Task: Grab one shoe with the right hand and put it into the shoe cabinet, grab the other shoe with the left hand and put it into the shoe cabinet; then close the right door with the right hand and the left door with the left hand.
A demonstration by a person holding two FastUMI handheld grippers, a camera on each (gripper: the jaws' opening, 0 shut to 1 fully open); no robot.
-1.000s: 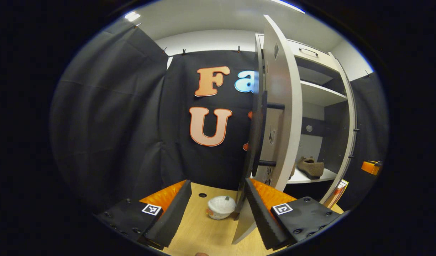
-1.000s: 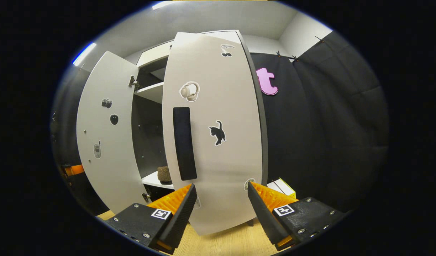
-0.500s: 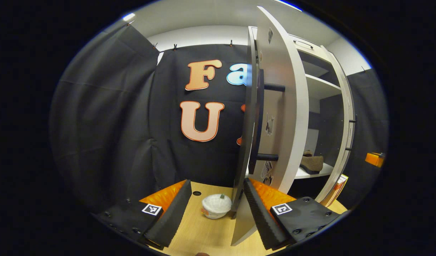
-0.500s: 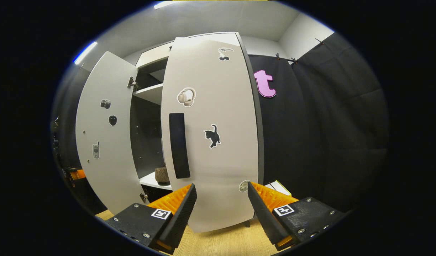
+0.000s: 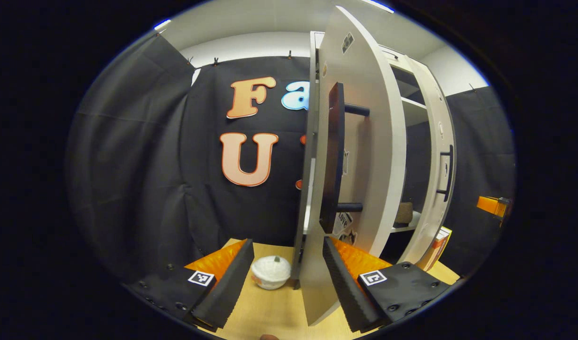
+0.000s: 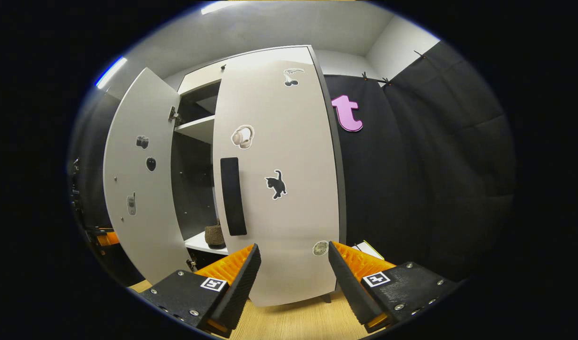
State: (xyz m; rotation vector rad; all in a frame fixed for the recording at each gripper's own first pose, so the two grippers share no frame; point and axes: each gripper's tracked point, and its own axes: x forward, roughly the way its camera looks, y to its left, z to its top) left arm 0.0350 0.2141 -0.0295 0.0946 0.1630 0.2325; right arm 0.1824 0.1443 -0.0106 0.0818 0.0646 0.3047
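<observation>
Right gripper view: hovering wide-jawed and empty, right gripper (image 6: 291,274) facing right door (image 6: 279,189), nearly shut, tall handle (image 6: 233,196) just upper-left. Left gripper (image 5: 284,278), gaping too, flanking edge-on left door (image 5: 359,156); beyond, shoe (image 5: 403,213) resting inside shoe cabinet (image 5: 414,106).

Left door (image 5: 364,141) stands edge-on ahead of the left claw (image 5: 284,278); a small white pot (image 5: 271,272) occupies the bench (image 5: 270,311) beside it. A narrow gap between left door and right door (image 6: 279,189) opens onto the shelf (image 6: 201,242).
</observation>
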